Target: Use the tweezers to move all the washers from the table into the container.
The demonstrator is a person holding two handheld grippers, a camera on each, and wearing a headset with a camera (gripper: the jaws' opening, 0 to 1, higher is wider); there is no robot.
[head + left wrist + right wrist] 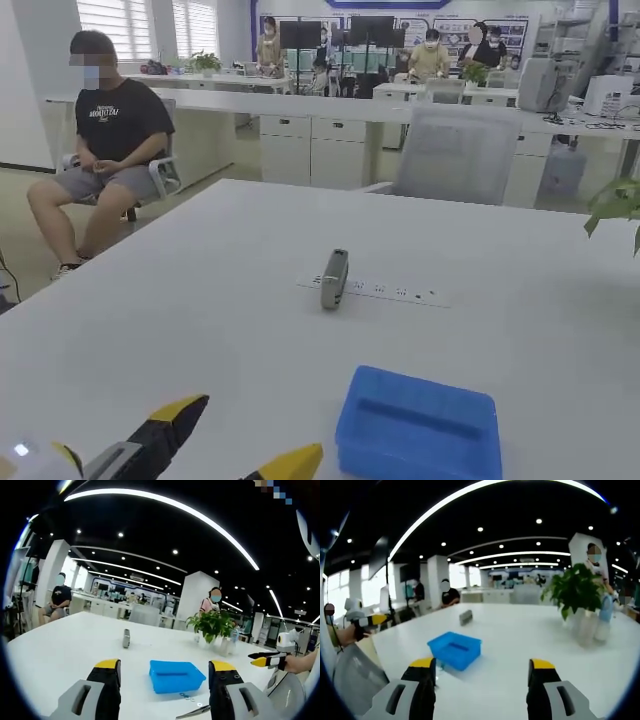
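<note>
at the left, the left gripper (165, 666) hangs low over the white table (60, 655) with its jaws spread wide and nothing between them. in the head view its yellow-tipped jaws poke in at the near left corner. just ahead of it, a little right of its centre line, a small cluster of washers (189, 696) lies on the table, just beside the near side of the blue container (176, 675). nearer still, beside the gripper's right-hand jaw, lies a thin metal piece, probably the tweezers (194, 712), though only one end clears the bottom edge of the left gripper view. what shows of its long axis runs across the gripper's line rather than along it. the container sits open, its inside bare blue in the head view, so the task seems to be at its start, with the tweezers not yet picked up. further right, the right gripper (481, 662) is also wide open and holds nothing. it faces the container from the other side, well apart from the washers. the left gripper is the nearer one, so the pick-up likely falls to it. it would need to swing right and down and turn its jaws to close across the tweezers' thin body.
</note>
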